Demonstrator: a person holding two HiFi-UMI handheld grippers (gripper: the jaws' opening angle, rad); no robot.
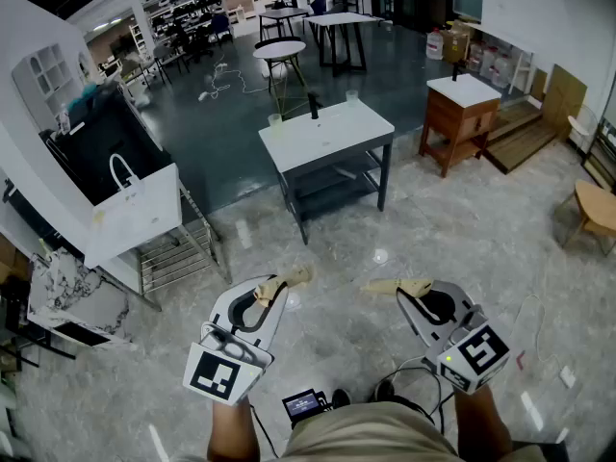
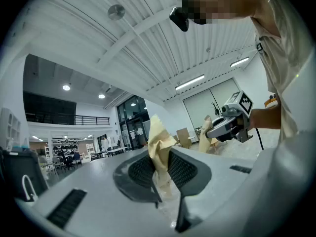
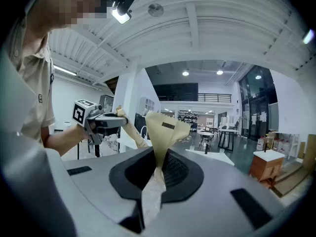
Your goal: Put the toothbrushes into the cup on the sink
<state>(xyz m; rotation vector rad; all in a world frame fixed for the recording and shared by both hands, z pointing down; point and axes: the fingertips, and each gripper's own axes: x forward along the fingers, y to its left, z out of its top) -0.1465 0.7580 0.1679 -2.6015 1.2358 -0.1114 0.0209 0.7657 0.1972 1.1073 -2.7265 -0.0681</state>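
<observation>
The white sink table [image 1: 339,135] stands a few steps ahead across the marble floor, with a black faucet [image 1: 313,105] at its back. A clear cup [image 1: 274,119] sits at its left rim and another cup [image 1: 351,95] at the back right. No toothbrushes can be made out at this distance. My left gripper [image 1: 300,274] and right gripper [image 1: 371,286] are held low in front of me, far from the sink. Each has tan-taped fingers pressed together with nothing between them, as the left gripper view [image 2: 157,127] and right gripper view [image 3: 165,125] show.
A wooden cabinet with a white top [image 1: 462,114] stands right of the sink. A white counter with a bag [image 1: 125,210] and a metal rack [image 1: 178,253] are to the left. A marble slab [image 1: 67,301] leans low left. A wooden stool [image 1: 597,210] sits far right.
</observation>
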